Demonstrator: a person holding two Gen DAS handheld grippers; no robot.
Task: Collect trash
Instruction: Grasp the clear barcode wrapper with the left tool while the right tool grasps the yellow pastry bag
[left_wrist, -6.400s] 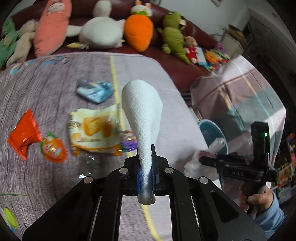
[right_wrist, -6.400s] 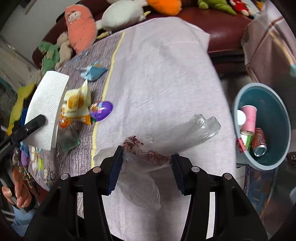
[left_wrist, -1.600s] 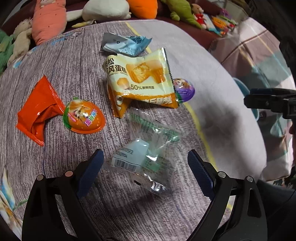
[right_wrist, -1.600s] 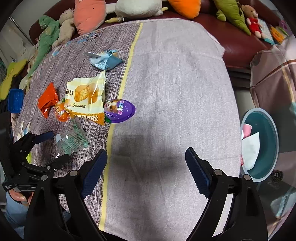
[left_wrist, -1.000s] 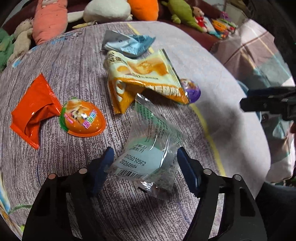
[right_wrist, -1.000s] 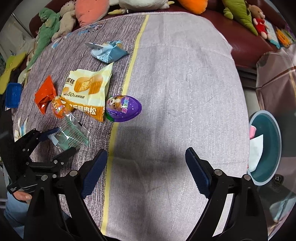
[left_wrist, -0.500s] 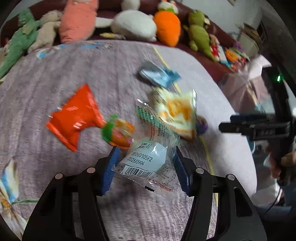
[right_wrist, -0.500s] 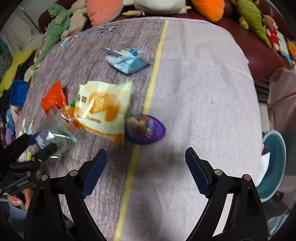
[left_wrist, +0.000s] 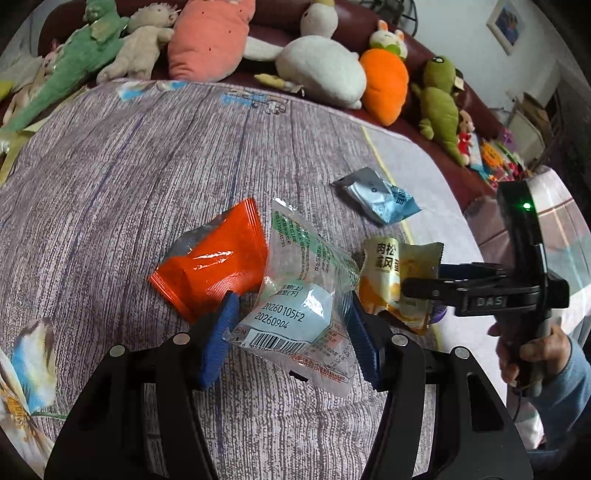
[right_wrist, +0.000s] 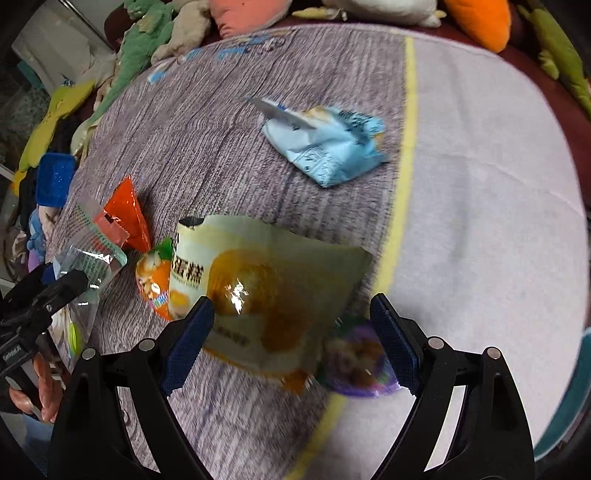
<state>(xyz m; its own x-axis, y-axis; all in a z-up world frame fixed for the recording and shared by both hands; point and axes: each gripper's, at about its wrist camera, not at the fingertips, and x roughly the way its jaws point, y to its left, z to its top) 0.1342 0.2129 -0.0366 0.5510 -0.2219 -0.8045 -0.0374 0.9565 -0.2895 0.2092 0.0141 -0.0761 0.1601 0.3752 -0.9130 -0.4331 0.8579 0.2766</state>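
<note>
On the cloth-covered worktop (left_wrist: 110, 192) the orange wrapper (left_wrist: 214, 266) lies leftmost, the left claw (left_wrist: 290, 332) pinches the clear wrapper (left_wrist: 299, 306) lifted above it, and the right claw (right_wrist: 291, 347) hangs spread over the yellow cake packet (right_wrist: 266, 291).

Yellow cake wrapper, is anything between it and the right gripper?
Nothing visible. The right gripper hangs open right over the yellow wrapper, jaws either side. The purple egg lies against the wrapper's edge, inside the right-hand jaw.
</note>
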